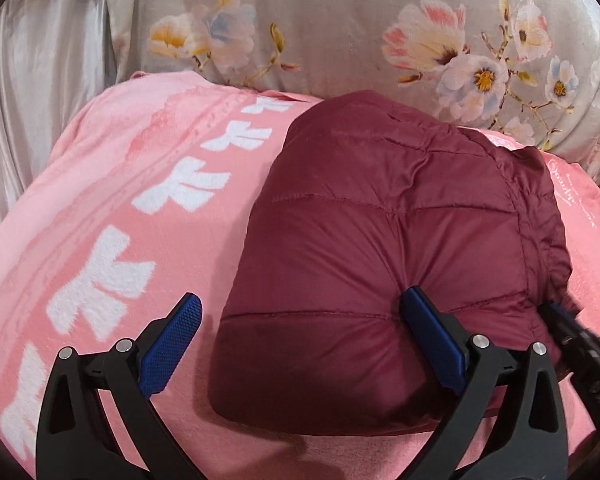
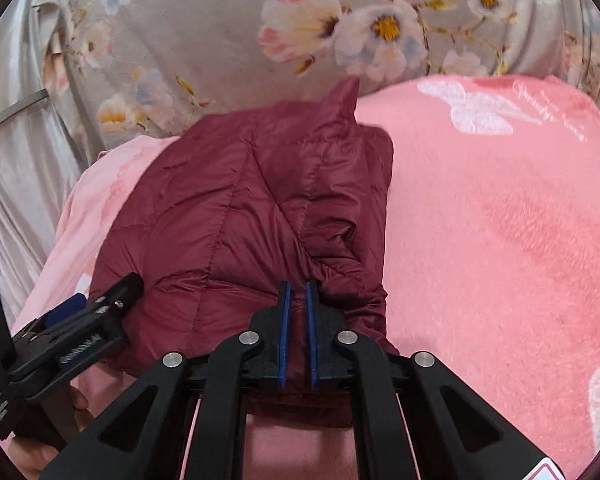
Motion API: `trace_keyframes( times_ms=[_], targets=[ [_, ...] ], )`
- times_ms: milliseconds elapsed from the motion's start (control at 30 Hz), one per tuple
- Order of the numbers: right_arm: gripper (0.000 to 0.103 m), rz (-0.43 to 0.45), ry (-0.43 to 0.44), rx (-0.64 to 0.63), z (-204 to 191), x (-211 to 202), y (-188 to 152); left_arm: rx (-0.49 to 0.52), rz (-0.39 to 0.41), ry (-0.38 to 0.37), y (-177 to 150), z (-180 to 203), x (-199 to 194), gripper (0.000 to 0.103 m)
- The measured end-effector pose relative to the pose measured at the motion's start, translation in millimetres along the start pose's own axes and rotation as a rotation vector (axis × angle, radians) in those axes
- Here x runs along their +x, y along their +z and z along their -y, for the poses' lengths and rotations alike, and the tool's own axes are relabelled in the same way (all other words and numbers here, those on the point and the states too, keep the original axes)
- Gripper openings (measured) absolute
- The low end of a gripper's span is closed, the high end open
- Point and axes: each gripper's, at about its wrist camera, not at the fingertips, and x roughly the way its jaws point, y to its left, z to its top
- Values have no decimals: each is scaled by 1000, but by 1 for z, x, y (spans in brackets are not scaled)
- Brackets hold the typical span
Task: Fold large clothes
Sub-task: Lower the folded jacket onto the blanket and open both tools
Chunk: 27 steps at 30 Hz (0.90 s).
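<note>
1. My right gripper point(image 2: 296, 286): nearest item, jaws pressed together on a pinch of fabric at the near edge of the jacket point(image 2: 236, 216).

2. My left gripper point(image 1: 304, 304): jaws spread wide. One blue pad point(image 1: 428, 332) presses into the near edge of the jacket; the other hangs over the blanket point(image 1: 112, 208), just beside the jacket and clear of it.

3. Jacket: dark red, quilted, folded into a puffy bundle. It lies on top of the blanket. A gathered, wrinkled edge runs along the jacket's right side, where my right gripper holds it.

4. Blanket: pink fleece with white markings, spread under and all around the jacket.

5. Bedding point(image 1: 340, 28): grey with a flower print, beyond the far edge of the jacket and blanket.

6. Curtain point(image 1: 40, 92): pale, shiny, in folds, well left of the jacket.
</note>
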Motion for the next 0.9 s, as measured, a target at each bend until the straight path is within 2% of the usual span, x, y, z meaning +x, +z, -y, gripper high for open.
trace_keyframes(
  times_ms=[233,333,367,400,500,600,733,767,900],
  targets=[
    [2,-47,38,57,9,13,0,-23,-20,-21,-3,-4,2,98],
    [5,-21,62,79,15,-2,-2,-65,-33,-67,-4,-18,-7,98],
    [11,-22,68,72,15,-11,-4,-75,-50,-98,-7,-25,-13,98],
    [14,-26,77,61,14,-22,-7,-75,-66,-116,-11,-32,-18,98],
    [15,-46,95,16,13,-48,-20,-39,-95,-134,-27,-50,-35,98],
    [15,-121,89,-34,7,-48,-32,18,-147,-97,-44,-59,-37,97],
    [10,-185,35,-41,8,-21,-30,-32,-164,-61,-38,-66,-30,97],
    [4,-189,25,-37,10,-17,-28,-28,-168,-44,-36,-65,-27,97],
    [2,-171,-8,-16,16,-6,-15,-12,-210,-42,-30,-55,-9,97]
  ],
)
